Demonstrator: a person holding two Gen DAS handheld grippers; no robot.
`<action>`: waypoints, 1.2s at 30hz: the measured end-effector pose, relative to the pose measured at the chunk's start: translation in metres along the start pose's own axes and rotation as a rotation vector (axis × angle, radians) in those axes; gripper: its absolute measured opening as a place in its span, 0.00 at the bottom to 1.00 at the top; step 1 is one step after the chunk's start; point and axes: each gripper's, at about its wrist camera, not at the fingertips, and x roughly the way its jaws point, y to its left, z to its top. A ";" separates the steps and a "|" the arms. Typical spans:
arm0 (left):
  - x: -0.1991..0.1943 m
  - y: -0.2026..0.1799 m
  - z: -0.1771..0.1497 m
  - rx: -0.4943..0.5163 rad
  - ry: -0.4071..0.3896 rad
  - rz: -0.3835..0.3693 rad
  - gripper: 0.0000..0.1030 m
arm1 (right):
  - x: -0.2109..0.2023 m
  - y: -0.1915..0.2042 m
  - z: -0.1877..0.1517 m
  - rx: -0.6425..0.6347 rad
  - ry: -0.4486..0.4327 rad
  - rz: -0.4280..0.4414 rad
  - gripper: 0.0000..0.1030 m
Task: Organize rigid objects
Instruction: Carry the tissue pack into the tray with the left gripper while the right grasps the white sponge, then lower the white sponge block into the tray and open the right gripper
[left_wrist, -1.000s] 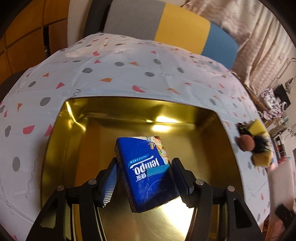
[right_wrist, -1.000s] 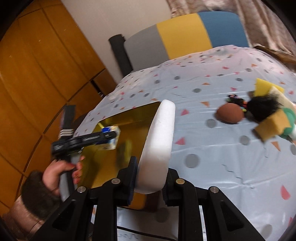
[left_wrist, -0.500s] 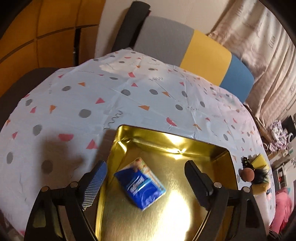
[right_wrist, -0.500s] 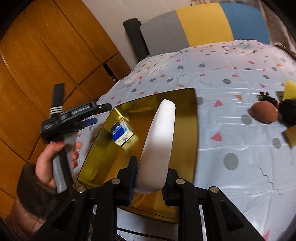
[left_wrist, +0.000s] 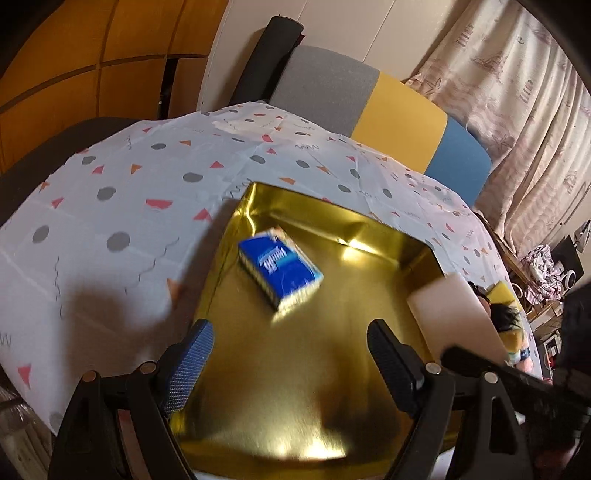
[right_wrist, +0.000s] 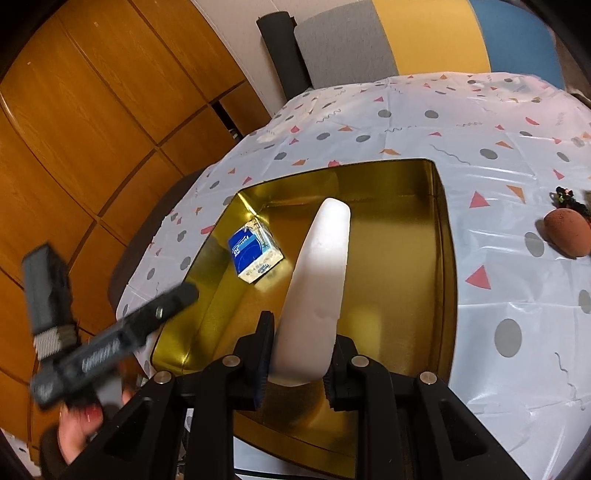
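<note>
A gold metal tray (left_wrist: 369, 236) (right_wrist: 447, 258) sits on the spotted tablecloth. A blue tissue pack (left_wrist: 279, 266) (right_wrist: 255, 254) lies inside it near the far left corner. My left gripper (left_wrist: 291, 358) is open and empty, above the tray's near side; it also shows in the right wrist view (right_wrist: 110, 339). My right gripper (right_wrist: 299, 362) is shut on a white foam block (right_wrist: 317, 284) and holds it upright over the tray. The block shows at the right in the left wrist view (left_wrist: 454, 314).
A brown egg-shaped object (right_wrist: 567, 236) and a black fuzzy item with yellow sponges (left_wrist: 506, 314) lie on the cloth right of the tray. A grey, yellow and blue chair back (left_wrist: 369, 99) stands behind the table. Wooden cabinets (right_wrist: 92, 129) are at left.
My left gripper let go of the tissue pack, which now lies in the tray, and pulled back and up, open. My right gripper brought the white block over the tray.
</note>
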 end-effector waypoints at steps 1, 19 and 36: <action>-0.001 0.001 -0.004 -0.005 -0.001 -0.001 0.84 | 0.003 0.001 0.001 -0.003 0.005 -0.002 0.23; -0.027 0.017 -0.025 -0.075 -0.068 0.023 0.83 | 0.084 0.016 0.058 -0.122 0.095 -0.100 0.23; -0.030 0.019 -0.033 -0.098 -0.074 0.007 0.83 | 0.077 -0.004 0.071 0.005 0.028 -0.086 0.77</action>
